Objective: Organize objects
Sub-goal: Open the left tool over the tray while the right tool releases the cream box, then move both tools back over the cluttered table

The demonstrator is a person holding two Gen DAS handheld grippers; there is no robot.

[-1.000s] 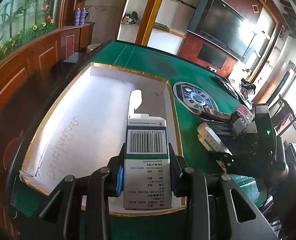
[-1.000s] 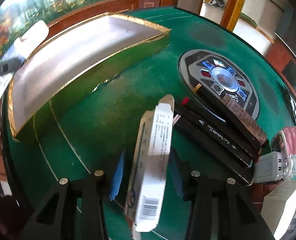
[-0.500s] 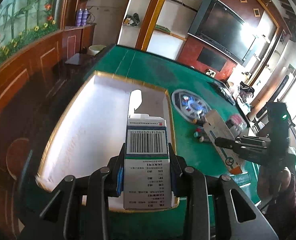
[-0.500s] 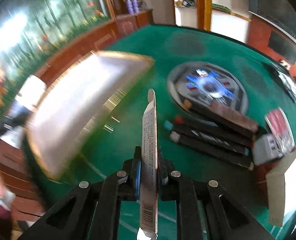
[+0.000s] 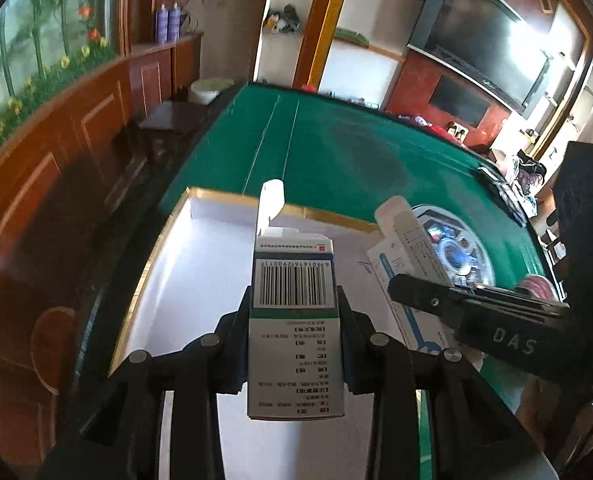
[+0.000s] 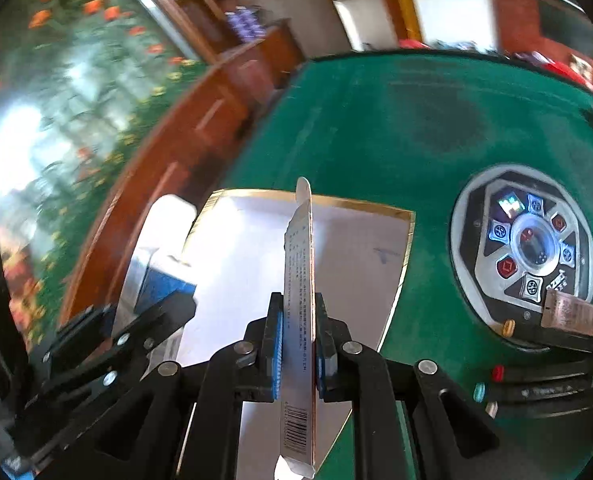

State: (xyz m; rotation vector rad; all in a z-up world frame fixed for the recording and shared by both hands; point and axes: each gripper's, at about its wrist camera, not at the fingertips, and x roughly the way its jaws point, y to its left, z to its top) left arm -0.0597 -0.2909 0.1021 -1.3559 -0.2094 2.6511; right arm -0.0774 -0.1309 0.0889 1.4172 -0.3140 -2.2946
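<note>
Barcoded box (image 5: pixel 294 336), markers (image 6: pixel 536 388) right-view only

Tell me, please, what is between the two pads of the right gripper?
A flat white carton, held edge-on between the blue pads of the right gripper, above the gold-rimmed white tray. The right wrist view shows it.

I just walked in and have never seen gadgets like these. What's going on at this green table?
A person is tidying up with a handheld gripper in each hand. The left gripper is clamped on a medicine box with a barcode; the right gripper pinches a flattened carton edge-on. Both are held over a white, gold-rimmed tray on the green table. Dark markers lie beside the tray.
</note>
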